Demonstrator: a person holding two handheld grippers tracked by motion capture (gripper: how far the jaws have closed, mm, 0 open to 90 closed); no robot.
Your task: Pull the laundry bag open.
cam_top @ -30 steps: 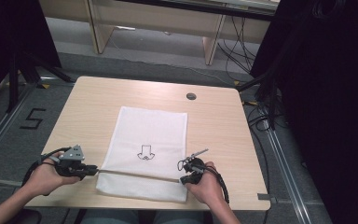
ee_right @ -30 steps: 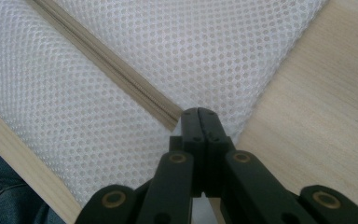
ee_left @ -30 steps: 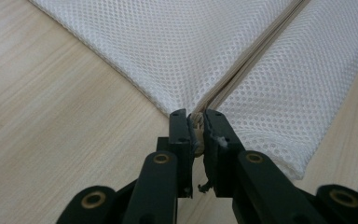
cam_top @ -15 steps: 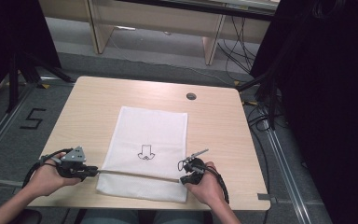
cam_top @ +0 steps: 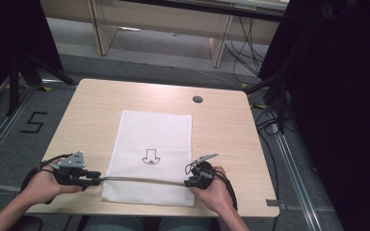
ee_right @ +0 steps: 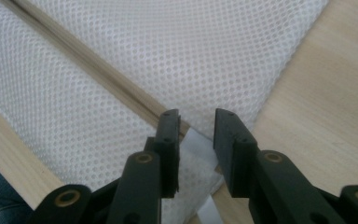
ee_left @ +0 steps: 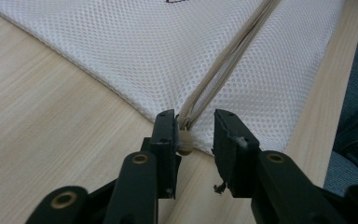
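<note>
Both claws have just been opening: the left claw (ee_left: 193,128) and right claw (ee_right: 196,126) let go of the cord (cam_top: 144,180) on the white bag (cam_top: 154,139). Lift away slowly, so it stays straight.

The mesh bag (cam_top: 150,161) is laid flat on the table (cam_top: 221,120), between the left gripper (cam_top: 95,176) and the right gripper (cam_top: 189,183). Its drawstring (cam_top: 142,180) is stretched from one gripper to the other across the bag's near end.

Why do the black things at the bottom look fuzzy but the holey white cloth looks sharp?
Left gripper view: the white mesh bag is crisp, the black tool arms blur nearest the camera. Right gripper view: the same. High view: even light, dark corners.
</note>
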